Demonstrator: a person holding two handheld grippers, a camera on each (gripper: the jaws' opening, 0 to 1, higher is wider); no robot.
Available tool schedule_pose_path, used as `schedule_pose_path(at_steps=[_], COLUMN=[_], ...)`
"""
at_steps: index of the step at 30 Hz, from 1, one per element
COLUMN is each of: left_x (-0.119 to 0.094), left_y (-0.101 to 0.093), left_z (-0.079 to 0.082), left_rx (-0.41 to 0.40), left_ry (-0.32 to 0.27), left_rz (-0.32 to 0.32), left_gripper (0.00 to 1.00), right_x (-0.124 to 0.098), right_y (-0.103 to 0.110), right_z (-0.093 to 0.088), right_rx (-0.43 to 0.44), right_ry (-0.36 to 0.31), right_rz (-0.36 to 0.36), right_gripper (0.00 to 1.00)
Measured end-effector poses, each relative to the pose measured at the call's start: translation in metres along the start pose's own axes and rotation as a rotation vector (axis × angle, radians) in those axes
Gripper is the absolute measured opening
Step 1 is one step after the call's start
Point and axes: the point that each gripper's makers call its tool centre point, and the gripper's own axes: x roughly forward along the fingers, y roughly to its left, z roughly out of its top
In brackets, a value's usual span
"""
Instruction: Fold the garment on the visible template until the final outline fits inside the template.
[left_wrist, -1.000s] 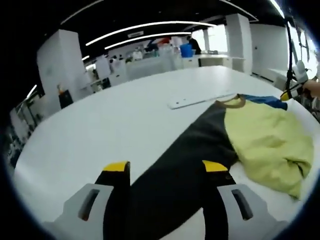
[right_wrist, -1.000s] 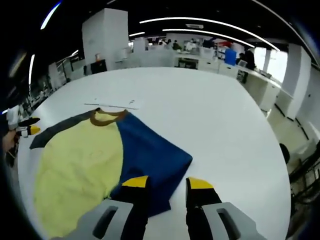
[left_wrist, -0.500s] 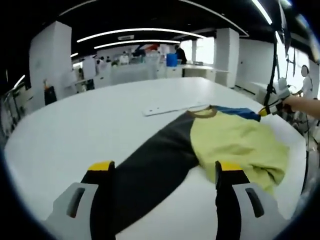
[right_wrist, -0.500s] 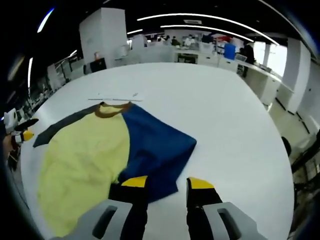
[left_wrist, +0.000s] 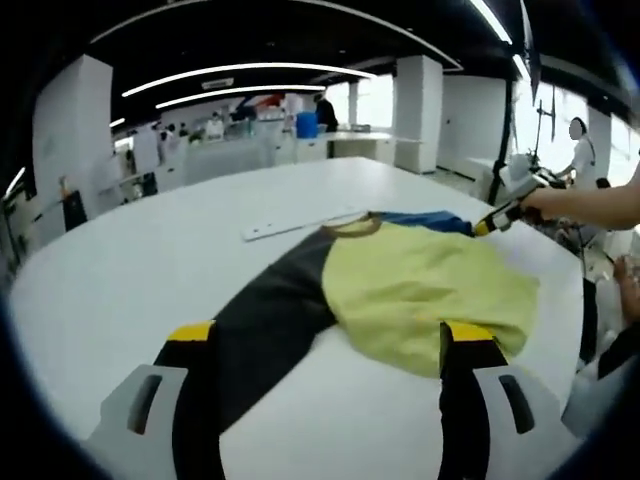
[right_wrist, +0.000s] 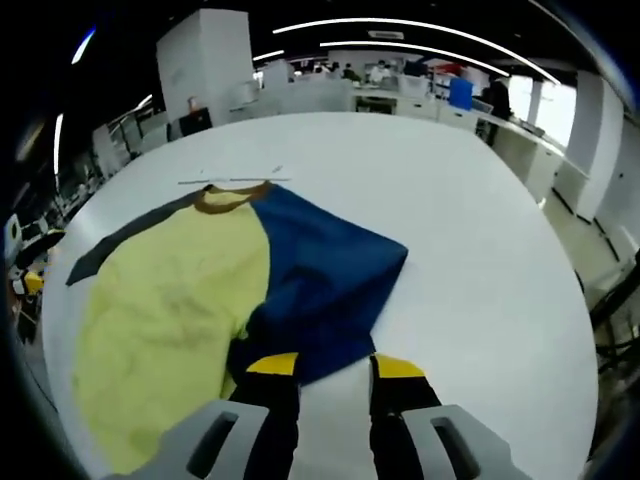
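Observation:
The garment lies flat on the white table: yellow body (left_wrist: 420, 285), dark grey sleeve (left_wrist: 260, 320), blue sleeve (left_wrist: 425, 218), brown collar (left_wrist: 350, 227). My left gripper (left_wrist: 328, 335) is open wide, low over the grey sleeve's end, with its left jaw over the cloth. In the right gripper view I see the yellow body (right_wrist: 170, 300), the blue sleeve (right_wrist: 325, 270) and the grey sleeve (right_wrist: 130, 235). My right gripper (right_wrist: 335, 366) stands open at the blue sleeve's hem, with bare table between its jaws. It is also at the far right of the left gripper view (left_wrist: 495, 215), held by a hand (left_wrist: 580, 203).
A thin white strip (left_wrist: 300, 222) lies on the table just beyond the collar, visible again (right_wrist: 230, 181). The round table (left_wrist: 120, 260) has wide bare room around the garment. Its edge (right_wrist: 575, 330) curves close on the right. A person (left_wrist: 578, 135) stands far off.
My left gripper's jaws have spread wider and it has drawn back along the grey sleeve. The blue sleeve now lies flatter and more spread out in front of the right gripper.

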Motion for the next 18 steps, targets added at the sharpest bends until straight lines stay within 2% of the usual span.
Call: schedule_pose_path(at_steps=[8,12,14,16,18], left_x=[-0.007,-0.009,-0.009,-0.011,-0.012], left_y=[-0.013,-0.018,-0.020,-0.022,-0.024], left_z=[-0.004,-0.006,-0.007,-0.008,-0.008], left_rx=[0.003,0.012,0.025,0.040,0.056], left_ry=[0.014,0.019,0.024,0.032,0.038], left_rz=[-0.032,-0.039,-0.041,-0.044,-0.044], left_gripper=[0.86,0.86,0.85,0.85,0.85], right_x=[0.004,0.005,0.005,0.005,0.007], right_y=[0.004,0.007,0.007,0.009,0.006], right_z=[-0.005,-0.005,-0.005,-0.006,-0.004], right_rx=[-0.056,-0.070,-0.047,0.034,0.020], right_ry=[0.013,0.010,0.009,0.007,0.001], right_rz=[-0.024,-0.024,-0.026,-0.023,-0.030], right_gripper=[0.20,0.15,0.13,0.11,0.07])
